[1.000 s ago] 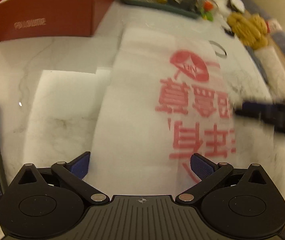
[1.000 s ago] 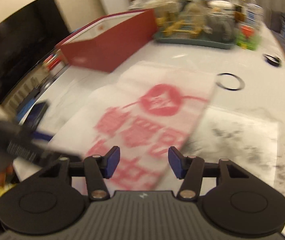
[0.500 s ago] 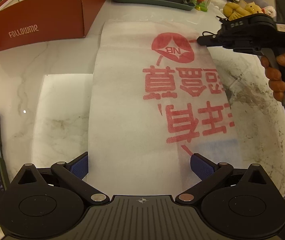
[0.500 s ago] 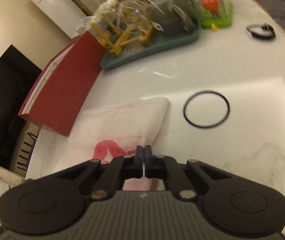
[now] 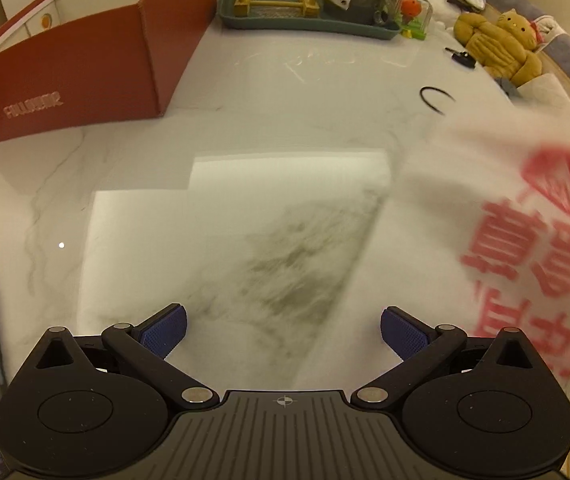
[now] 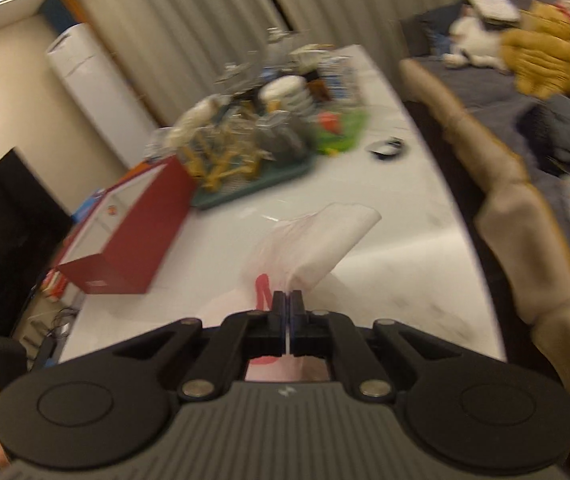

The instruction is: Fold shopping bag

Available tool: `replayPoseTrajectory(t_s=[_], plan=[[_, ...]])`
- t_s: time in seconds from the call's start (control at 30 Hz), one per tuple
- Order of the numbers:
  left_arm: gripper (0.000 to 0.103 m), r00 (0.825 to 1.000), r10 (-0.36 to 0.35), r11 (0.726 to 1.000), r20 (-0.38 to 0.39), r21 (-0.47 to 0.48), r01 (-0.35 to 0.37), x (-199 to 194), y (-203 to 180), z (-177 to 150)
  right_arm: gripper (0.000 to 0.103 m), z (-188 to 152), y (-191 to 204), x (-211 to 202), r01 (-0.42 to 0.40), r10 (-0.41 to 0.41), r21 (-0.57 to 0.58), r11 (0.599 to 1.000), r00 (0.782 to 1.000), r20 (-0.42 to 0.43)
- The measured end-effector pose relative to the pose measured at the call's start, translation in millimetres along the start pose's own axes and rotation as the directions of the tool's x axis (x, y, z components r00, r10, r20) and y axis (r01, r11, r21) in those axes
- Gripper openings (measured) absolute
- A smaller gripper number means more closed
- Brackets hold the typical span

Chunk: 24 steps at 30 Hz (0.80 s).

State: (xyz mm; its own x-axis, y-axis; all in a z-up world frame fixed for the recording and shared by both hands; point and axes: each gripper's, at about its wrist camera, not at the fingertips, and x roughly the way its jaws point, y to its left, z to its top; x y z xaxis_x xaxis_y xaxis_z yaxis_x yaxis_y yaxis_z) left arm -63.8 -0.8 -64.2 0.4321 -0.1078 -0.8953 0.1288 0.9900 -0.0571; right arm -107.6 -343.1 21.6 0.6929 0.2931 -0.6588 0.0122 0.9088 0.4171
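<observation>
Hovering at the bottom centre of its own view, the left gripper (image 5: 283,334) has its fingers spread with nothing between them, only the bare marble table (image 5: 245,128), while the shopping bag (image 5: 525,240) sweeps, blurred, through the right of that frame. Nearer by far is the right gripper (image 6: 288,304), fingers pressed together on the bag's edge with a flap standing up beyond them (its print runs roughly top to bottom at the left view's right edge); only the right view shows that pinch.

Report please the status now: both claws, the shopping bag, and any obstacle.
Right claw shut on the shopping bag, bag lifted off the table. Left claw open, empty. Black ring lies beyond the bag; no obstacle.
</observation>
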Motion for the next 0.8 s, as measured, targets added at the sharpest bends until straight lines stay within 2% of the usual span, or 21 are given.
replayPoseTrajectory(t_s=[0.07, 0.1, 0.13, 0.17, 0.2, 0.27, 0.33, 0.4, 0.47, 0.53, 0.57, 0.6, 0.63, 0.67, 0.73, 0.8], plan=[[0.103, 1.000, -0.008, 1.000, 0.006, 0.016, 0.008, 2.2, -5.9, 3.1, 0.001, -19.6, -16.2, -13.9, 0.064, -0.062, 0.051, 0.997, 0.998, -0.026], [0.103, 1.000, -0.015, 1.000, 0.009, 0.025, 0.015, 3.5, -8.8, 4.7, 0.002, -30.3, -22.5, -15.8, 0.089, -0.086, 0.050, 0.995, 0.994, -0.072], [0.103, 1.000, -0.024, 0.999, 0.013, 0.028, 0.024, 4.2, -10.5, 5.5, 0.010, -40.5, -28.6, -16.5, 0.085, -0.077, 0.053, 0.995, 0.989, -0.127], [0.103, 0.999, -0.042, 0.999, 0.017, 0.022, 0.041, 4.0, -10.6, 6.9, 0.022, -49.1, -34.7, -17.0, 0.056, -0.043, 0.072, 0.996, 0.983, -0.179], [0.103, 0.998, -0.067, 0.998, 0.020, -0.001, 0.067, 3.1, -7.9, 8.4, 0.028, -57.4, -40.3, -16.9, 0.011, 0.014, 0.108, 0.994, 0.973, -0.229], [0.103, 0.993, -0.118, 0.991, 0.022, -0.058, 0.119, 1.8, 0.1, 11.2, 0.064, -69.6, -45.9, -13.0, -0.073, 0.127, 0.181, 0.981, 0.943, -0.307], [0.103, 0.986, -0.168, 0.978, 0.020, -0.126, 0.169, 0.8, 10.5, 13.8, 0.070, -78.6, -46.1, -8.7, -0.144, 0.224, 0.238, 0.961, 0.907, -0.357], [0.103, 0.979, -0.202, 0.963, 0.013, -0.181, 0.201, -0.5, 20.1, 15.0, 0.070, -84.0, -41.7, -8.8, -0.211, 0.288, 0.238, 0.948, 0.885, -0.367], [0.103, 0.978, -0.208, 0.957, 0.015, -0.206, 0.206, -3.9, 26.7, 13.5, 0.077, -87.3, -41.0, -8.3, -0.238, 0.303, 0.217, 0.947, 0.886, -0.350], [0.103, 0.978, -0.206, 0.953, 0.021, -0.222, 0.205, -8.0, 32.6, 10.5, 0.080, -90.7, -37.8, -0.3, -0.195, 0.242, 0.162, 0.967, 0.901, -0.359], [0.103, 0.979, -0.205, 0.951, 0.023, -0.232, 0.204, -8.4, 35.6, 8.5, 0.075, -92.7, -32.7, 5.0, -0.192, 0.226, 0.130, 0.973, 0.909, -0.350], [0.103, 0.979, -0.204, 0.949, 0.021, -0.241, 0.203, -9.1, 37.8, 7.2, 0.071, -92.2, -24.8, 13.0, -0.186, 0.212, 0.106, 0.977, 0.905, -0.367], [0.103, 0.978, -0.205, 0.947, 0.021, -0.249, 0.204, -10.7, 40.7, 6.2, 0.028, -91.4, -16.5, 21.4, -0.180, 0.198, 0.083, 0.980, 0.900, -0.388], [0.103, 0.978, -0.207, 0.945, 0.028, -0.255, 0.207, -13.7, 43.2, 5.6, 0.000, -92.1, -8.1, 36.4, -0.150, 0.170, 0.080, 0.985, 0.877, -0.450], [0.103, 0.978, -0.202, 0.943, 0.051, -0.261, 0.208, -23.1, 48.3, 6.0, 0.000, -95.0, 4.0, 58.4, -0.162, 0.228, 0.177, 0.971, 0.852, -0.470], [0.103, 0.977, -0.195, 0.941, 0.081, -0.266, 0.210, -35.7, 53.4, 6.4, 0.000, -96.8, 17.4, 81.5, -0.184, 0.309, 0.290, 0.939, 0.823, -0.476]])
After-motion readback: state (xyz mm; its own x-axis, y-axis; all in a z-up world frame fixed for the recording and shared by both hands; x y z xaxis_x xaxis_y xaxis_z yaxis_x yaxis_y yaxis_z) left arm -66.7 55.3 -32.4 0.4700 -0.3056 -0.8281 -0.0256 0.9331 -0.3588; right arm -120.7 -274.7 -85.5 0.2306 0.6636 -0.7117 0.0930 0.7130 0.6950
